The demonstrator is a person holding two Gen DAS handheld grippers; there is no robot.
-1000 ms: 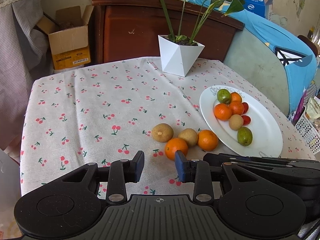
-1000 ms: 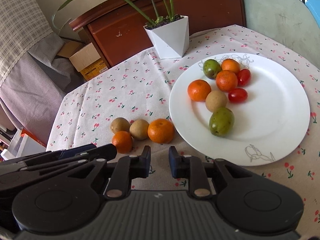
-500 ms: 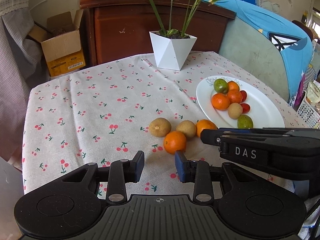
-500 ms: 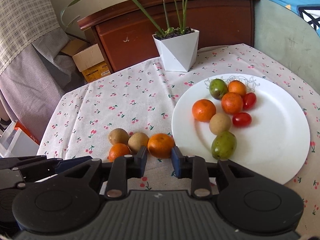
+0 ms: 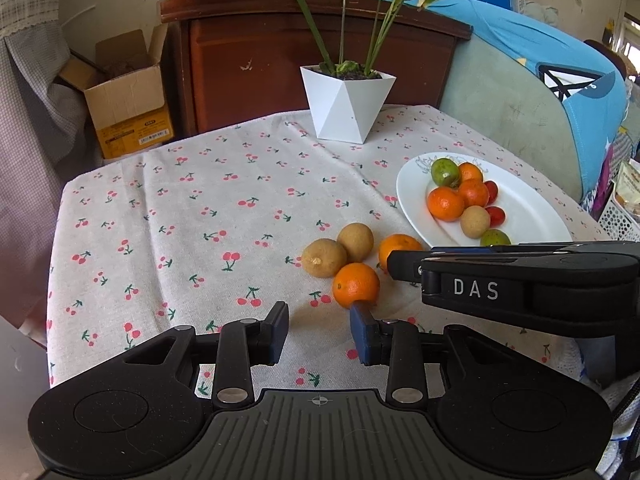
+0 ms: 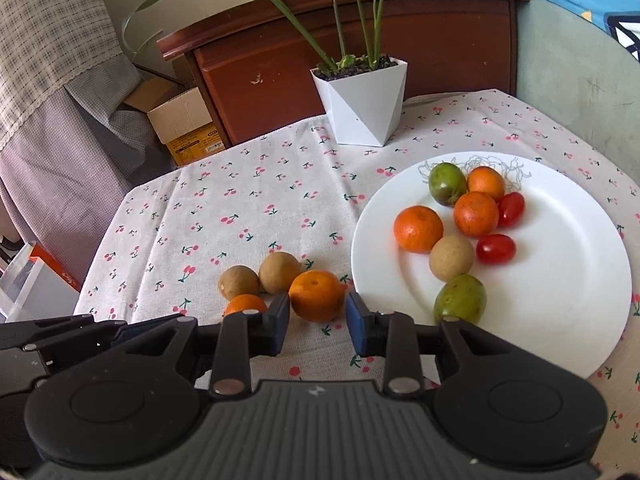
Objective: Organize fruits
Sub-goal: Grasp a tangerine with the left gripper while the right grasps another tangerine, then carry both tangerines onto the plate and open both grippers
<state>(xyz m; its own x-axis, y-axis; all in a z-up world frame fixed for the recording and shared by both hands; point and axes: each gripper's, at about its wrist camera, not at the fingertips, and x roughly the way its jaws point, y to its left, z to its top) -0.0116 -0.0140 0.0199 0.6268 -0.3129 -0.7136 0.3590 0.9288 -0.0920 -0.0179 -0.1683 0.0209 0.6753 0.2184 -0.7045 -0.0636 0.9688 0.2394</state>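
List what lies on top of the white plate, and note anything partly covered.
On the white plate: three oranges, two green fruits, two red tomatoes and one brown fruit. The right gripper's body covers the plate's near rim.

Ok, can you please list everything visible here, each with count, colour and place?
round white plate: one, table right.
oranges on plate: three, orange.
green fruits: two, on plate.
cherry tomatoes: two, red, on plate.
brown fruits: three; one on plate, two on cloth.
loose oranges: two, on cloth.
cherry-print tablecloth: one, white.
white faceted plant pot: one, table back.
cardboard box: one, brown, floor left.
left gripper: black, open.
right gripper: black, open, before an orange.
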